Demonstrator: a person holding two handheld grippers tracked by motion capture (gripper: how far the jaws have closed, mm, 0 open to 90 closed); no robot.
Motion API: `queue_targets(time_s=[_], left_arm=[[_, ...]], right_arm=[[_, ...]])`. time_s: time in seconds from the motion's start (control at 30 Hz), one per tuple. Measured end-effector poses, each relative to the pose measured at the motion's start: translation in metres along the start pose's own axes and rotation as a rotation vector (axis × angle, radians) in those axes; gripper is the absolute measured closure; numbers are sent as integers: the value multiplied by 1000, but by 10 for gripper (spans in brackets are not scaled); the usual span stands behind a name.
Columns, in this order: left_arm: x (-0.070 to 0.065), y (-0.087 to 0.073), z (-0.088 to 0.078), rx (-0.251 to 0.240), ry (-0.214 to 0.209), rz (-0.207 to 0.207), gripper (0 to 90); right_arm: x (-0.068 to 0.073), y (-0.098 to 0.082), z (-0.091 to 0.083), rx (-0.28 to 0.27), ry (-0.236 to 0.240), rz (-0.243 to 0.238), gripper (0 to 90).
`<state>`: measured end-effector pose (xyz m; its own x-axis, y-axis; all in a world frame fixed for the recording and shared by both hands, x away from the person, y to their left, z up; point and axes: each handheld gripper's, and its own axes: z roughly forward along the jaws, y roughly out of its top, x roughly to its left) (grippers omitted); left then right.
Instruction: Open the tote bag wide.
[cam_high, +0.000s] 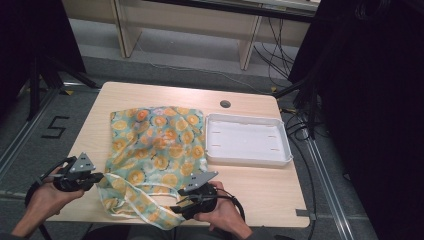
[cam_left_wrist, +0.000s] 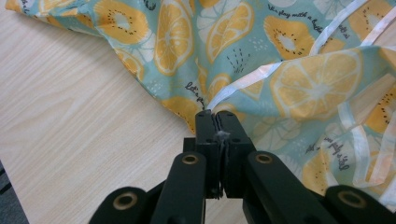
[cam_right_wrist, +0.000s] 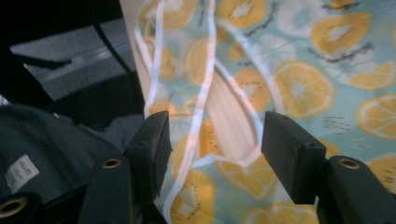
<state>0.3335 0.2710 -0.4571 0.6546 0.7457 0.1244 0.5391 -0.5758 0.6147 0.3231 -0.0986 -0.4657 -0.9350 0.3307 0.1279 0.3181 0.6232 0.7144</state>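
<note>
A teal cloth (cam_high: 155, 145) printed with orange citrus slices and trimmed with white straps lies crumpled across the middle of the wooden table (cam_high: 260, 190). My left gripper (cam_high: 100, 176) sits at the cloth's near-left corner. In the left gripper view its jaws (cam_left_wrist: 215, 114) are pressed together on the cloth's edge (cam_left_wrist: 289, 84), where a white strap meets the tips. My right gripper (cam_high: 175, 207) hovers over the cloth's near edge by the table front. In the right gripper view it is open (cam_right_wrist: 215, 135), with a white strap (cam_right_wrist: 201, 107) and cloth (cam_right_wrist: 303, 84) lying below the gap.
A white shallow tray (cam_high: 247, 140) stands to the right of the cloth. A small round cable hole (cam_high: 225, 104) lies at the table's back. Past the table's front edge, dark clothing (cam_right_wrist: 42, 140) is seen in the right gripper view. Bare wood (cam_left_wrist: 84, 116) lies left of the cloth.
</note>
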Motion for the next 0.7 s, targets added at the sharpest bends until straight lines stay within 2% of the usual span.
queue_targets(time_s=[0.07,0.17,0.2,0.23,0.3,0.33,0.37,0.4,0.5,0.53,0.57,0.63,0.67,0.7], left_arm=[[0,0,-1,9,-5,-1,876],[-1,0,1,-7,-20,-10,874],[-1,0,1,-5,-24,-4,873],[1,0,0,7,-21,26,871],[1,0,0,6,-23,22,870],[1,-1,0,1,-24,11,867],[0,-1,1,-12,-28,-14,866],[1,-1,-2,6,-29,5,865],[2,-1,-2,-4,-20,6,861],[1,-2,-1,-21,-27,-24,859],[2,-1,-2,-6,-27,-6,859],[2,-1,-2,-11,-26,-7,858],[2,-1,-3,-8,-22,10,857],[2,-1,-2,-12,-24,2,851]], right_arm=[[4,-2,6,36,27,-19,431],[10,-5,15,90,24,-22,419],[11,-5,17,97,37,-30,426],[10,-4,17,93,45,-57,429],[11,-4,19,82,50,-57,431],[13,-3,19,91,64,-46,431],[15,-3,20,99,59,-46,428],[16,-4,21,99,59,-43,428],[17,-4,24,118,67,-56,443],[19,-5,26,136,86,-72,551],[19,-5,26,136,86,-72,551],[19,-7,27,166,69,-98,747],[18,-7,26,170,63,-110,808],[14,-9,24,166,81,-107,894]])
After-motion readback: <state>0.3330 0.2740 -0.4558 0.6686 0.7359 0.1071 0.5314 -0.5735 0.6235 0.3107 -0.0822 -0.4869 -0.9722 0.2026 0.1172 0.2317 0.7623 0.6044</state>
